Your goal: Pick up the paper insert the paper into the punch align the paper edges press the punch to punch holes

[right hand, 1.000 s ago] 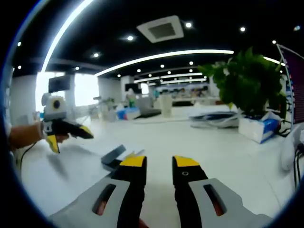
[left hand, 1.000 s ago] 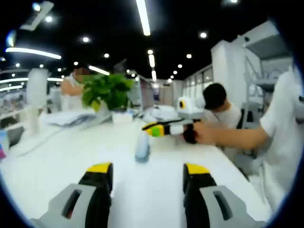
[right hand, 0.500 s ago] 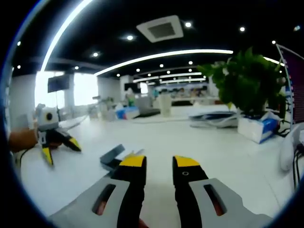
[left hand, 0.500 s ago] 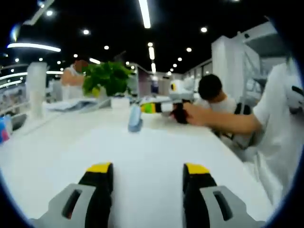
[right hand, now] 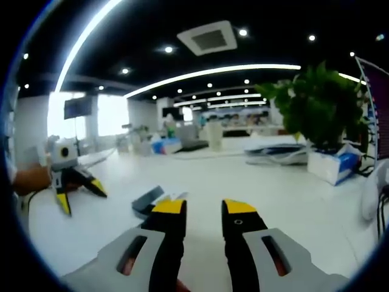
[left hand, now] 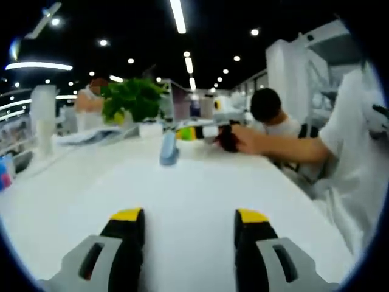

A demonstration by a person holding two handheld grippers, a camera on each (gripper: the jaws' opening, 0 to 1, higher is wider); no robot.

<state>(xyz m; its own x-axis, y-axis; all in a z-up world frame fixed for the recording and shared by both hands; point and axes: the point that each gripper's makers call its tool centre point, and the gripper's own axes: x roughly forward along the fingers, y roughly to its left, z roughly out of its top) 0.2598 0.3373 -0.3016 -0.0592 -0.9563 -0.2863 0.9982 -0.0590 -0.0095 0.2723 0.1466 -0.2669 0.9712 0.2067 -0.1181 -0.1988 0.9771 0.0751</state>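
In the left gripper view, a tall white cylinder (left hand: 44, 115) stood at the far left edge of the long white table (left hand: 200, 201), and a leafy green plant (left hand: 132, 100) sat just right of it in the upper left of the frame. The left gripper (left hand: 189, 220) rose from the bottom centre, its two yellow-tipped jaws spread well apart with bare tabletop between them and nothing held. Above them, near mid-frame, the blue-grey punch (left hand: 168, 149) stood on the table, and just beside it to the right the right gripper (left hand: 182, 133) pointed at it from a person's hand (left hand: 246, 139), whose white sleeve (left hand: 355, 131) took up the right edge. Another person (left hand: 271, 117) sat behind that arm. In the right gripper view, the left gripper (right hand: 79, 190) showed at the left edge, jaws splayed wide and pointing down at the table (right hand: 285, 188). The punch (right hand: 149, 200) lay low and left of centre, with what looked like a pale edge of paper (right hand: 176, 196) at it, just above the right gripper's (right hand: 203, 208) left jaw. Those jaws stood a narrow gap apart, clamped on nothing. The plant (right hand: 319, 109) filled the upper right, a white and blue box (right hand: 331, 165) below it.
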